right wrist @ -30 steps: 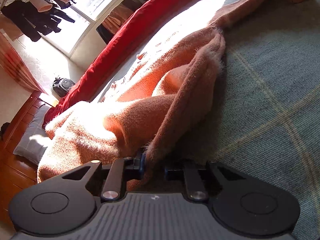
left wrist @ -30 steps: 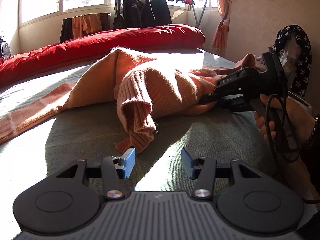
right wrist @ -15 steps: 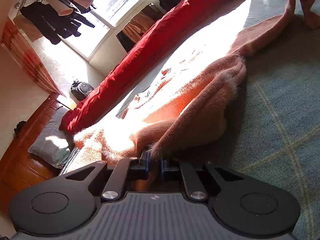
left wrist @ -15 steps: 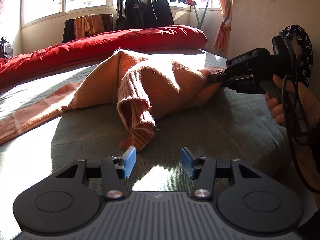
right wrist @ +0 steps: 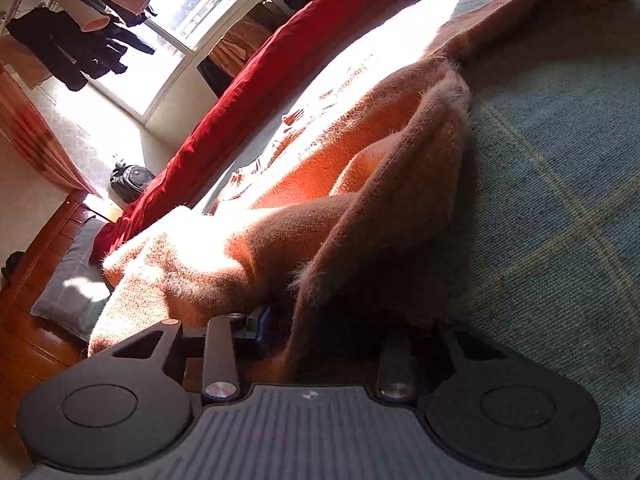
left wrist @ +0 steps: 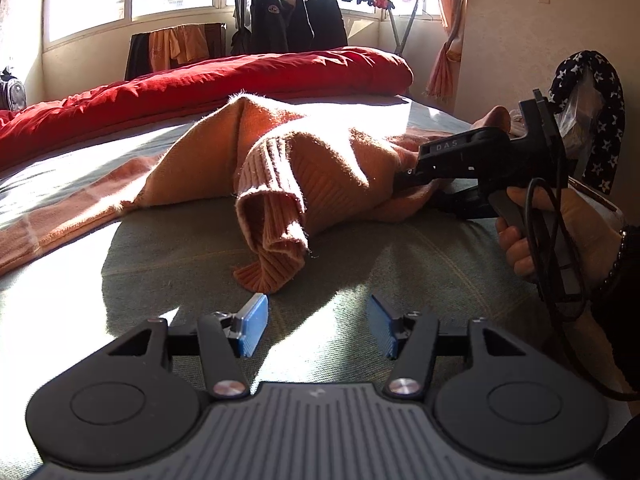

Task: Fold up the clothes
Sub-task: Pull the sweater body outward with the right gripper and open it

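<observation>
An orange knit sweater (left wrist: 328, 168) lies crumpled on the bed, its ribbed sleeve cuff (left wrist: 276, 232) drooping toward me. My left gripper (left wrist: 316, 312) hovers just short of that cuff; its jaws are opening and hold nothing. My right gripper (left wrist: 400, 180) pokes into the sweater's right edge, held by a person's hand (left wrist: 560, 232). In the right wrist view the right gripper (right wrist: 332, 328) has its jaws opening, with a fuzzy fold of the sweater (right wrist: 320, 208) draped loosely between them. One blue pad (right wrist: 262, 322) shows; the other finger is hidden under the fabric.
The bed has a green plaid sheet (left wrist: 400, 264) and a red duvet (left wrist: 240, 80) rolled along its far side. Behind it a rack of dark clothes (left wrist: 300, 20) stands by the windows. A star-patterned cloth (left wrist: 600, 120) hangs at the right. A grey pillow (right wrist: 68, 280) lies at the headboard.
The right gripper, shut on the sweater's edge and raised half a second ago, has come back down and its jaws have parted. The left jaws stand slightly wider.
</observation>
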Demonstrator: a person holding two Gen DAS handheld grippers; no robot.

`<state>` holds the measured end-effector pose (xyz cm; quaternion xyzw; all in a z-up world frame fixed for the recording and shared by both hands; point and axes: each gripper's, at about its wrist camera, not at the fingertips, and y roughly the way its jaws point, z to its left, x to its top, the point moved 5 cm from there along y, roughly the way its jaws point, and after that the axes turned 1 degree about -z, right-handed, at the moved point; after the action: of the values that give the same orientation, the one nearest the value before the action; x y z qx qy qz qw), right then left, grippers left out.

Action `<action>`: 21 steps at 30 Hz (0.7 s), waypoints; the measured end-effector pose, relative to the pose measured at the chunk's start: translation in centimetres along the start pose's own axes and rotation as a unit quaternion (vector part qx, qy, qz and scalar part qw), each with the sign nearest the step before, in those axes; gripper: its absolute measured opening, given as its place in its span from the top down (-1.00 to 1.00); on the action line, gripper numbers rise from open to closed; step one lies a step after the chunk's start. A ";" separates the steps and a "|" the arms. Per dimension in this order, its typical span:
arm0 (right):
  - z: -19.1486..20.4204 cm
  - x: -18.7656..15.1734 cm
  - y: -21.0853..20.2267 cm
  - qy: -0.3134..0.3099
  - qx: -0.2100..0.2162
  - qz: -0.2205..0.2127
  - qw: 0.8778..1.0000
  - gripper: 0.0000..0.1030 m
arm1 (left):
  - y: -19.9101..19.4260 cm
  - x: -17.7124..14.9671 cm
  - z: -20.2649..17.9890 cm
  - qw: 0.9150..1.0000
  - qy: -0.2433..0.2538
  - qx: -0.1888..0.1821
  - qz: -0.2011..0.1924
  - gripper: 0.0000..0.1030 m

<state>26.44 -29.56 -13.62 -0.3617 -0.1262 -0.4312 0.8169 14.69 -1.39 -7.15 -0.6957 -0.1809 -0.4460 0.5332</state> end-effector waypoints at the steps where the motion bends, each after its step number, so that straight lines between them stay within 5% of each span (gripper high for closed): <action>1: -0.1 -0.1 0.0 0.006 0.004 -0.005 1.000 0.17 | 0.1 -0.1 0.0 1.000 -0.001 0.001 0.002 -0.10; 11: -0.9 -0.3 -0.2 0.018 0.042 -0.019 0.999 -0.15 | 0.7 -0.8 0.1 1.000 -0.010 -0.003 0.017 -0.10; 16: -1.2 -0.6 -0.8 0.036 0.045 -0.069 0.996 -0.14 | 0.7 -0.9 0.1 1.000 -0.012 -0.004 0.020 -0.10; 19: -0.1 -0.7 -0.4 -0.028 0.009 -0.042 0.999 0.19 | 0.4 -1.1 0.2 1.000 -0.012 -0.005 0.020 -0.10; 21: 0.1 -0.8 -0.3 -0.041 0.004 -0.026 0.999 0.75 | 0.4 -1.1 0.3 1.000 -0.016 -0.005 0.022 -0.10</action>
<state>25.72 -29.16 -13.83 -0.3721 -0.1704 -0.4365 0.8012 14.53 -1.01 -8.34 -0.7089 -0.1722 -0.4241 0.5366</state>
